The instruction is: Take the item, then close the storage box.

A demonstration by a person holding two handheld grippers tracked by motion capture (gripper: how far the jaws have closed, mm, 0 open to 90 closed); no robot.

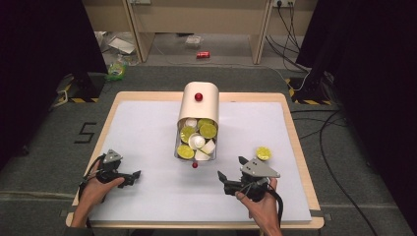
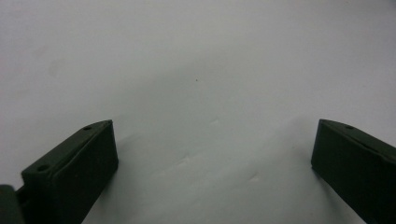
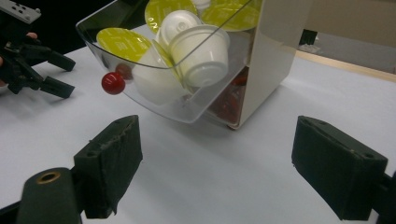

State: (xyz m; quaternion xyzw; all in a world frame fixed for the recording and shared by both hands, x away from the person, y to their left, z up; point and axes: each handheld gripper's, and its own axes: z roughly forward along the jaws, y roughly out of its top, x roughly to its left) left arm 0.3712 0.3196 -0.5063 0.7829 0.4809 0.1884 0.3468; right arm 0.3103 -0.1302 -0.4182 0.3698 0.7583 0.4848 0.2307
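Here, capsule drawer (image 1: 195,142) between left tongs (image 1: 132,176), right tongs (image 1: 230,172), untouched

Cream capsule dispenser (image 1: 199,105) stood upright at centre-rear of the white worktop (image 1: 147,142), red knob on top. Its clear drawer (image 1: 195,147) was pulled out toward the near edge, with a small red knob (image 1: 194,165) at its front, and was piled with capsules (image 1: 197,140): some showing lime-green foil lids, others white cups lying tilted. One loose capsule (image 1: 263,153), lime-green lid up, sat on the worktop to the right of the drawer, well apart from it.
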